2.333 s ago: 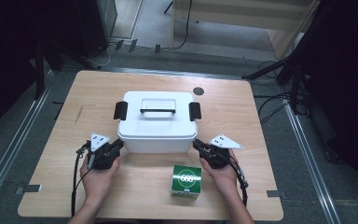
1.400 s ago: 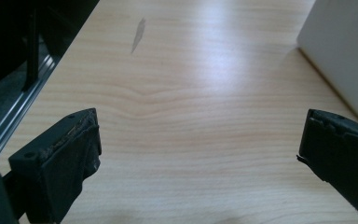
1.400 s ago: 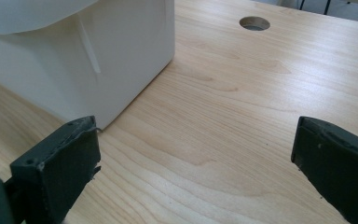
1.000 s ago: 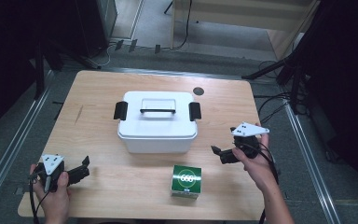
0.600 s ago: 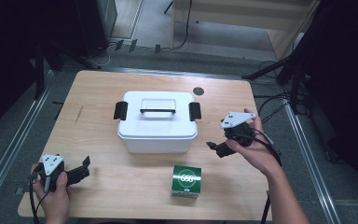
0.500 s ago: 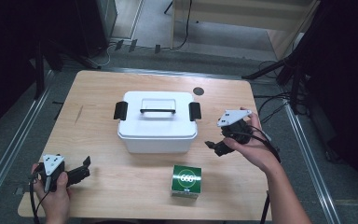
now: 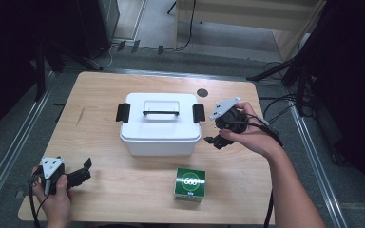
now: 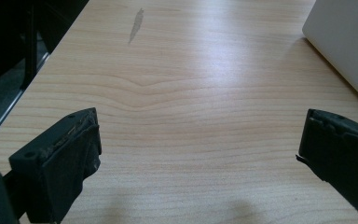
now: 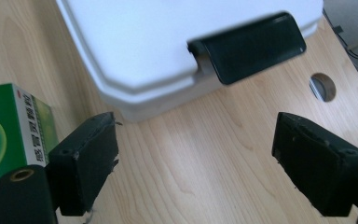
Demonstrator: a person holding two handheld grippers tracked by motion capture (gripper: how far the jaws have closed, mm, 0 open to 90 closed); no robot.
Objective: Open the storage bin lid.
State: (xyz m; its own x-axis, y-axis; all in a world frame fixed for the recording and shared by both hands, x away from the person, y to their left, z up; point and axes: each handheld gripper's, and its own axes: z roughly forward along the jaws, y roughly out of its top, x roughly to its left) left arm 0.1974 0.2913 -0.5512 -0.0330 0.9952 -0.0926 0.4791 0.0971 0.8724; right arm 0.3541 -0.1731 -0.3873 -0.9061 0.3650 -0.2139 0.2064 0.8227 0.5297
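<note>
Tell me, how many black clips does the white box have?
2: the left clip and the right clip, one on each end of the white box. Its far side may hide more.

Wooden table (image 7: 123,199) with round grommet hole (image 7: 201,92); grey floor (image 7: 4,137), cables (image 7: 273,111) around.

A white plastic lidded box with black side clasps (image 7: 159,124) blocks the middle of the light wooden table (image 7: 104,90). A small green carton (image 7: 190,184) stands near the front edge, apart from it. The left half, the far edge and the front left corner lie open for passing.
</note>
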